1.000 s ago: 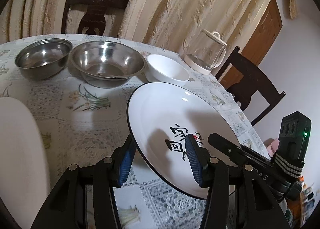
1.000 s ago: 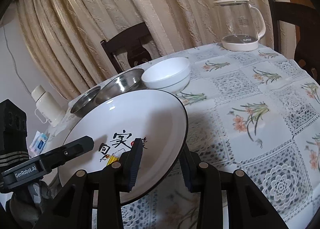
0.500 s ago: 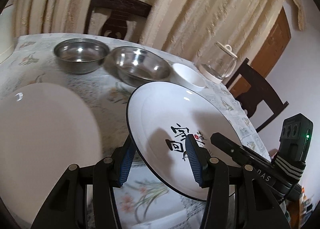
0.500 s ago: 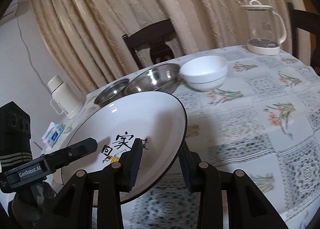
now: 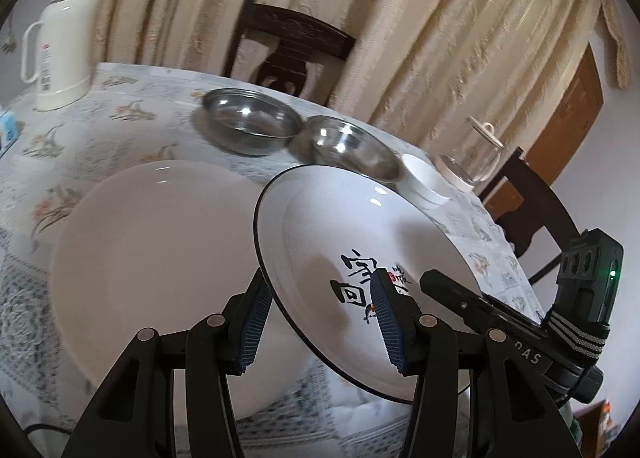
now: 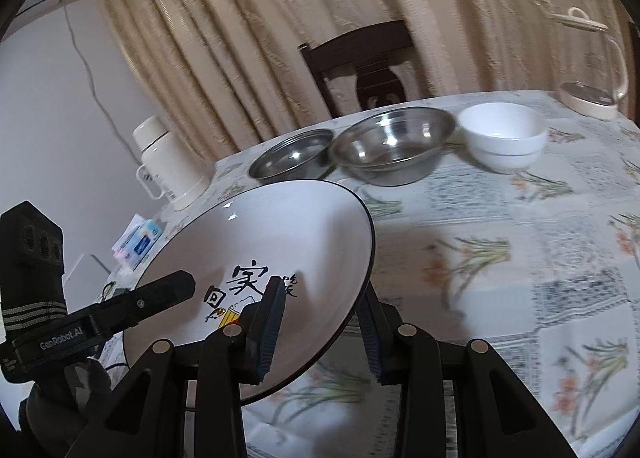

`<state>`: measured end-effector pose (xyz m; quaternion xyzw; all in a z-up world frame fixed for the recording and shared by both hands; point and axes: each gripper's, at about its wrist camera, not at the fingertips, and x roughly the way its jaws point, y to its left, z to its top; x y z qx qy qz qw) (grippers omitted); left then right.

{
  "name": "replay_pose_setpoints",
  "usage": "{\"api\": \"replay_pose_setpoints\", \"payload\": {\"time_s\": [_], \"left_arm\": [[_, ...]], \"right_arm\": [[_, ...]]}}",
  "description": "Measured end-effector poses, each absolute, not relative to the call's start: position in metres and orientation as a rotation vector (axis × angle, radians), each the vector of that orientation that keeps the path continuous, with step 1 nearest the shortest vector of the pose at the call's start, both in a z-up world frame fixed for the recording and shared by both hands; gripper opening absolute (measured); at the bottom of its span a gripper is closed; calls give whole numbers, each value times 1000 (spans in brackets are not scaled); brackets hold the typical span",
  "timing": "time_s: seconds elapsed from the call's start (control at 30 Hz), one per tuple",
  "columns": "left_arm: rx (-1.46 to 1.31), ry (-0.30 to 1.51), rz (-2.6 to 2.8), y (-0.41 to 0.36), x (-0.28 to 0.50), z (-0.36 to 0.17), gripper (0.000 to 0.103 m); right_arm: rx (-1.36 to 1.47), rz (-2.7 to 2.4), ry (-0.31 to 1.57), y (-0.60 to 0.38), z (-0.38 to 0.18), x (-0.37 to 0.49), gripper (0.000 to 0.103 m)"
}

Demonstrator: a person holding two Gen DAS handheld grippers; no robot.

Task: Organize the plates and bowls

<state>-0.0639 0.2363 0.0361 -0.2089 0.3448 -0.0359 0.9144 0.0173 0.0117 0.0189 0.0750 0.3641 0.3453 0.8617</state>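
Printed plate (image 5: 344, 242) held off the counter (image 6: 520, 258), tilted; face with black characters turned up and toward the holders. No long axis, being round. In the left wrist view its raised edge points toward the far bowls and the low edge sits nearest the camera.

Left tongs (image 5: 318, 318) clamped on the plate's rim, one pad beneath, one on the printed face. Right tongs (image 6: 320, 322) clamped on the opposite rim in the same way. Each pair shows in the other's camera, at the plate's far side.

Plain white plate (image 5: 152, 254) lies flat on the counter, just left of the held one and partly under it.

Farther back, in a row: small steel bowl (image 5: 252, 129), larger steel bowl (image 5: 352, 149), white bowl (image 6: 502, 135), glass kettle (image 6: 592, 65). White thermos (image 5: 64, 33) stands upright at the far left.
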Motion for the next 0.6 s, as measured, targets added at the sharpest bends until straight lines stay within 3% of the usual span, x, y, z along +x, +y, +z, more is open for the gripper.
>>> {"api": "replay_pose_setpoints", "payload": {"time_s": [0.6], "left_arm": [[-495,723,-1,284,-90,17,52]], "right_arm": [[76,766,815,63,10,1,39]]}}
